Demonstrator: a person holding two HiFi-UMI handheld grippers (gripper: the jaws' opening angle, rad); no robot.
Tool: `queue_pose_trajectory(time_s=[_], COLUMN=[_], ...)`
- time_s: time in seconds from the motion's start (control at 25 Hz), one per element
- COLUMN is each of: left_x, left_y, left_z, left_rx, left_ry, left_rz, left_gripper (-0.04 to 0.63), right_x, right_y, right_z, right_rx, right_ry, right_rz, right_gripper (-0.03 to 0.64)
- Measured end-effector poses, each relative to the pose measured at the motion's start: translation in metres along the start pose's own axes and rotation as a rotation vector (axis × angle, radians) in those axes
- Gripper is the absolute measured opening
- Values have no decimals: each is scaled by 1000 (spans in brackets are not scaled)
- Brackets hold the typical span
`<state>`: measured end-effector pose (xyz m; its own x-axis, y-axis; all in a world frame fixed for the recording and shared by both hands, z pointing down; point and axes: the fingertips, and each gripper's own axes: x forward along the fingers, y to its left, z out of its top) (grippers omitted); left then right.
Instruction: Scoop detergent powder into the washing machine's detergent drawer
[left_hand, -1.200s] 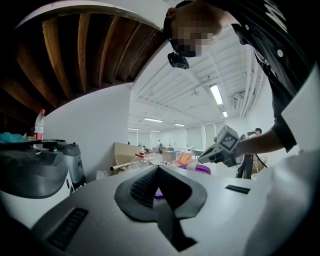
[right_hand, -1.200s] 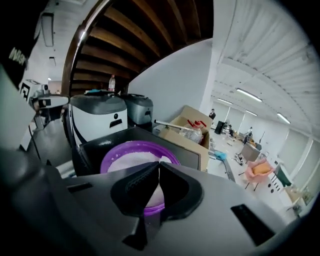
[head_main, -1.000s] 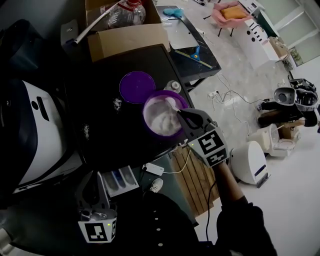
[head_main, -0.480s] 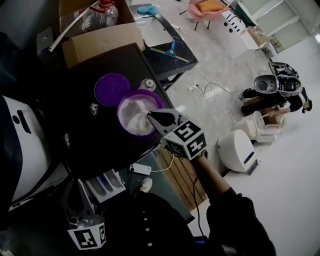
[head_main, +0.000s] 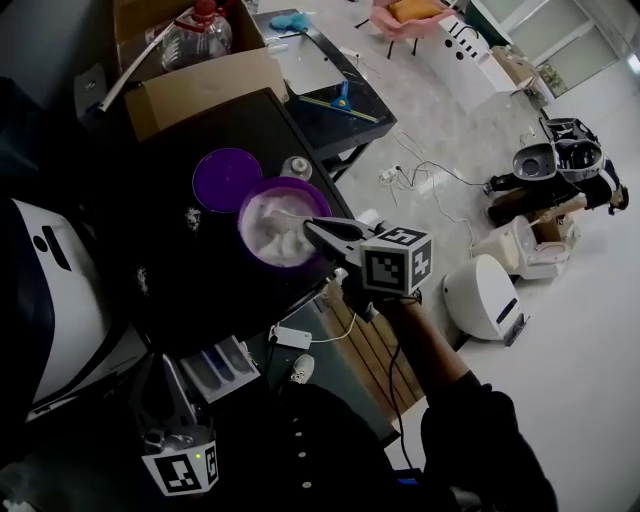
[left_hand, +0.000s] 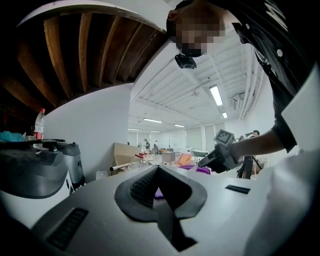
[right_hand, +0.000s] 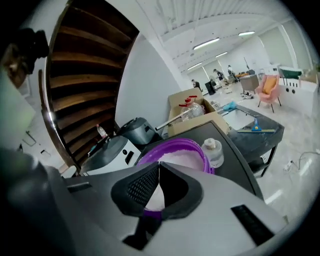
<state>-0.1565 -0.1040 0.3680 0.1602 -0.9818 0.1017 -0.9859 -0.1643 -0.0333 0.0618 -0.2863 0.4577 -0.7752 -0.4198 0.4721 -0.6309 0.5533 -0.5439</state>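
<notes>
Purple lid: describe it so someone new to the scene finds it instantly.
On the black table, below the cardboard box, stands a purple tub of white powder. The purple lid lies flat beside it: a bare purple disc, unlike the powder-filled tub or the small clear bottle.

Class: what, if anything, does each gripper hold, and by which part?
Left gripper: nothing. Right gripper: jaws shut over the purple tub; perhaps a white scoop's handle, but it cannot be told.
</notes>
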Motion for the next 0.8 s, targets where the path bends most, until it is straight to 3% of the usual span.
queue_pose_trajectory(time_s=[0.48, 0.8], left_x=[-14, -23], left_y=[-6, -10], left_z=[22, 35], left_rx=[23, 40], left_ry=[-53, -87], left_rz=[11, 19], left_gripper=[5, 5], right_x=[-23, -35], right_y=[-2, 5], right_z=[3, 7], right_rx=[296, 361], right_ry=[-174, -246], right_rz=[75, 133], right_gripper=[31, 31])
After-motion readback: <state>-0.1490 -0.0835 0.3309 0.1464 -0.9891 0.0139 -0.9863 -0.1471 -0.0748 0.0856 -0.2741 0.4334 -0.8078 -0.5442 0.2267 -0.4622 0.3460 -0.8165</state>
